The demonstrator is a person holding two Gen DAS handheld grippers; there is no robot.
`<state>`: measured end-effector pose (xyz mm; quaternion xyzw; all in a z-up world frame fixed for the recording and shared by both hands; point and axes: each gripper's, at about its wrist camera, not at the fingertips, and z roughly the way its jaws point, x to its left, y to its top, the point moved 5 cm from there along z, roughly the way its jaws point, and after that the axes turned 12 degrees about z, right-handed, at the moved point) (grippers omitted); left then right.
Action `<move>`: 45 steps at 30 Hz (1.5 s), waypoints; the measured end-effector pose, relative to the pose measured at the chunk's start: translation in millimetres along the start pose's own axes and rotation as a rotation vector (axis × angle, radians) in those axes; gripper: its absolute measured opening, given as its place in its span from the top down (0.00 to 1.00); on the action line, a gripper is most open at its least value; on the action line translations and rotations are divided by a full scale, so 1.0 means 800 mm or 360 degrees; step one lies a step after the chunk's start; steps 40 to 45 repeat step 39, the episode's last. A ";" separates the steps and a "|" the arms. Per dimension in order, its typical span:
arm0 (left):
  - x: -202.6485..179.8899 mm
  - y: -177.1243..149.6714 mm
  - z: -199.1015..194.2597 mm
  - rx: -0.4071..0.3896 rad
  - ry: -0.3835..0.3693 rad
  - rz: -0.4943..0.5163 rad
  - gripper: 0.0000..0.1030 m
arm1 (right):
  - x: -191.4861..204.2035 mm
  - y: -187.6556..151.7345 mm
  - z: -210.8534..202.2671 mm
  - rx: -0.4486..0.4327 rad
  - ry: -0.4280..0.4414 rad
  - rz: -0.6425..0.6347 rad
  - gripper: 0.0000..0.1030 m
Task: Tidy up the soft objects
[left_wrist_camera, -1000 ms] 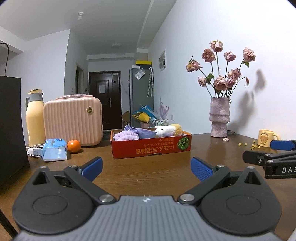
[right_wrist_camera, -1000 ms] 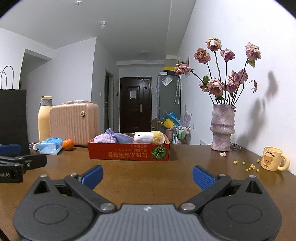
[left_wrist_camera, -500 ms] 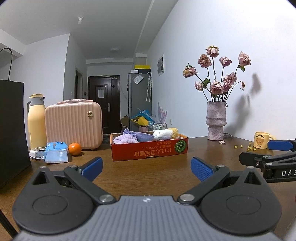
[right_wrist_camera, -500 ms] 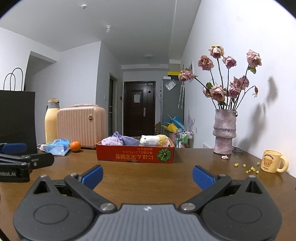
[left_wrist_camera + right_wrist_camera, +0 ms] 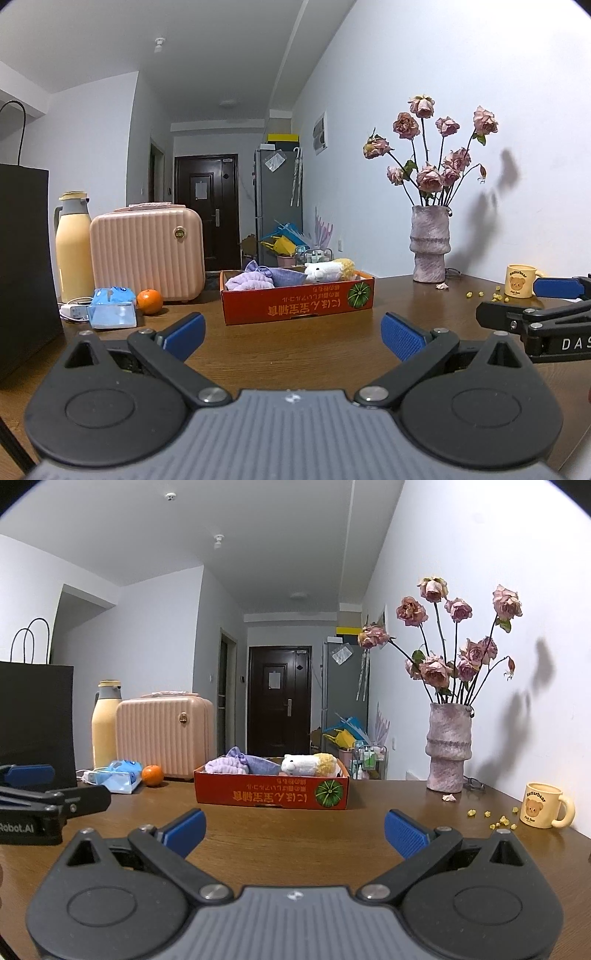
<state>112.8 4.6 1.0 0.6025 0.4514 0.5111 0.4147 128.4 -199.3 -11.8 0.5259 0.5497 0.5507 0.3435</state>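
A red cardboard box (image 5: 271, 794), printed with yellow characters and a green striped pumpkin, holds a lilac ribbed cloth (image 5: 225, 766), a blue-grey cloth (image 5: 258, 765) and a white plush toy (image 5: 303, 764) with a yellow fuzzy back. The table (image 5: 295, 830) is brown wood grain. Near its left edge stand a pale pink ribbed suitcase (image 5: 164, 734), a cream-yellow flask (image 5: 105, 731) with a grey top, an orange fruit (image 5: 152, 774) and a blue tissue pack (image 5: 118, 775). Faded pink roses (image 5: 454, 642) fill a mottled mauve vase (image 5: 447, 746). The cream mug (image 5: 541, 808) shows a brown bear.

"DAS" on right gripper (image 5: 554, 314), "Robot.AI" on left gripper (image 5: 37, 805)
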 end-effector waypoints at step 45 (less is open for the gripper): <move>0.003 0.001 0.000 -0.0003 -0.0011 -0.0009 0.00 | -0.001 0.002 0.000 0.0002 -0.0005 -0.0006 0.00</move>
